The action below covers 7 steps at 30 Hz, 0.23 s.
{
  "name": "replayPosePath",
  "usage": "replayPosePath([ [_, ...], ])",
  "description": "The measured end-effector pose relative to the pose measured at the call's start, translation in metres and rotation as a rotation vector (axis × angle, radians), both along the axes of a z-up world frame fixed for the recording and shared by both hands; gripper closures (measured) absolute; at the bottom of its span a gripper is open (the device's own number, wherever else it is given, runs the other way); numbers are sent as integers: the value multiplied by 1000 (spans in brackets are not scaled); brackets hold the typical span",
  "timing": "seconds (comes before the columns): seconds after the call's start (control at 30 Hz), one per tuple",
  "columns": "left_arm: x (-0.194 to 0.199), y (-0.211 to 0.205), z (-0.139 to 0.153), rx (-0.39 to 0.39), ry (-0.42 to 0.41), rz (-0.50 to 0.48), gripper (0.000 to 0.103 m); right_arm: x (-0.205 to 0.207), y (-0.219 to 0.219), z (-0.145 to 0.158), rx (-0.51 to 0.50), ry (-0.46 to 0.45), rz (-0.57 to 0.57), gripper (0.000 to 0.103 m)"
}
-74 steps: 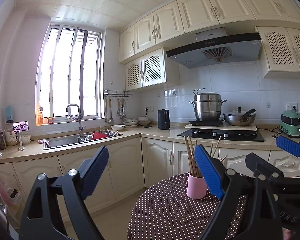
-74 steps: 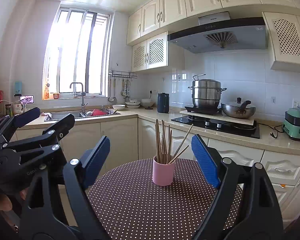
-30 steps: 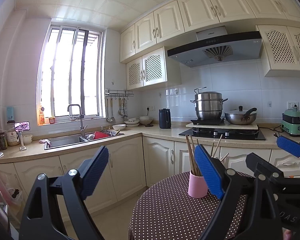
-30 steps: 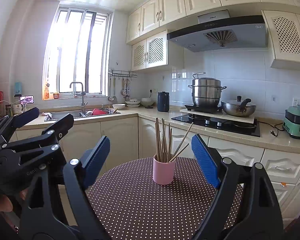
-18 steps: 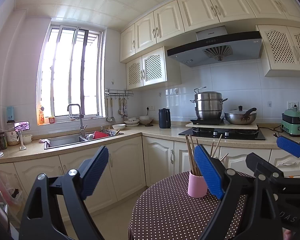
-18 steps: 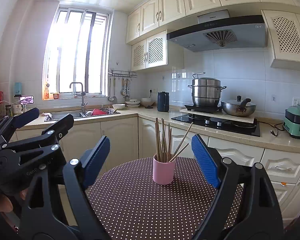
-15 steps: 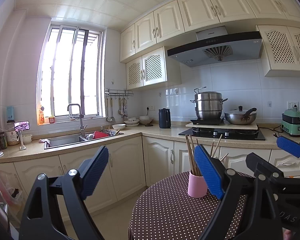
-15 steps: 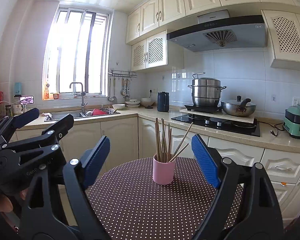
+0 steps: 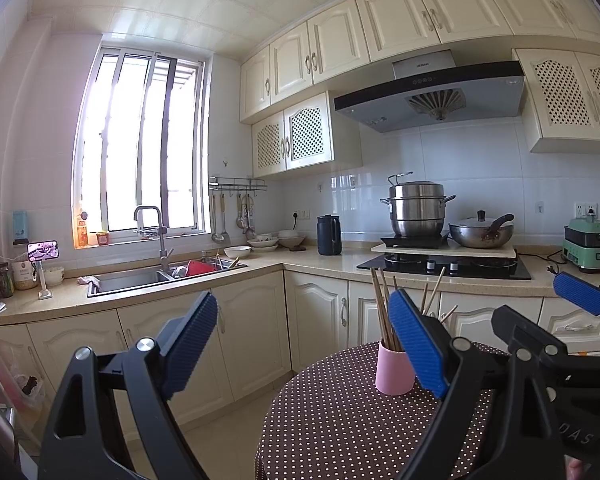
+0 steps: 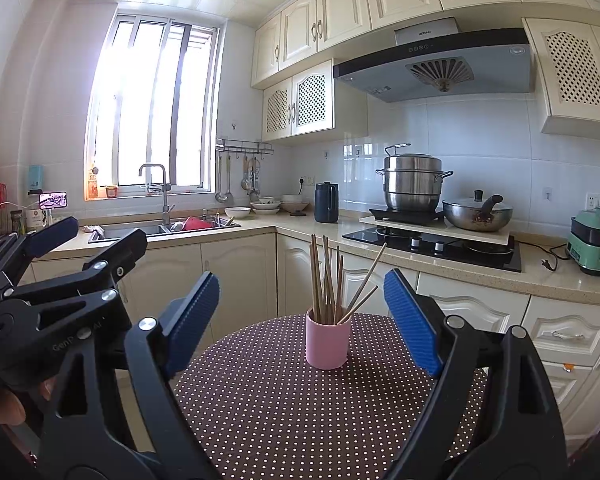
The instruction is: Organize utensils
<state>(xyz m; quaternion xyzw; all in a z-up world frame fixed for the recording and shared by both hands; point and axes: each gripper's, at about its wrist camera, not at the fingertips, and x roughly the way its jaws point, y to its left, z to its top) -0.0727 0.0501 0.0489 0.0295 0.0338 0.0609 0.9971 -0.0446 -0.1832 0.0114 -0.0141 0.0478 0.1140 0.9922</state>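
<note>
Two claws are hanging wide open, holding nothing | left claw (image 9: 304, 344) | right claw (image 10: 302, 322) | chopsticks (image 10: 329, 280) are standing in pink cup (image 10: 327, 344) | looking light, stiff, thin | best pinching near tops

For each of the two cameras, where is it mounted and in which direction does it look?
Left wrist: on the left gripper, facing the sink corner; its open fingers show, the right gripper at the right edge.
Right wrist: on the right gripper, facing the pink cup of chopsticks; the left gripper shows.
Shared: cup, dotted table, stove.
</note>
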Motion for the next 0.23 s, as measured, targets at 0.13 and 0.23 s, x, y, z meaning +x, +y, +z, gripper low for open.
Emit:
replayPosePath([
  [0.13, 8, -1, -2, -7, 18, -1, 17, 6, -1, -1, 3, 11, -2, 19],
  [0.23, 15, -4, -5, -8, 35, -1, 17, 11, -2, -4, 3, 23, -5, 19],
])
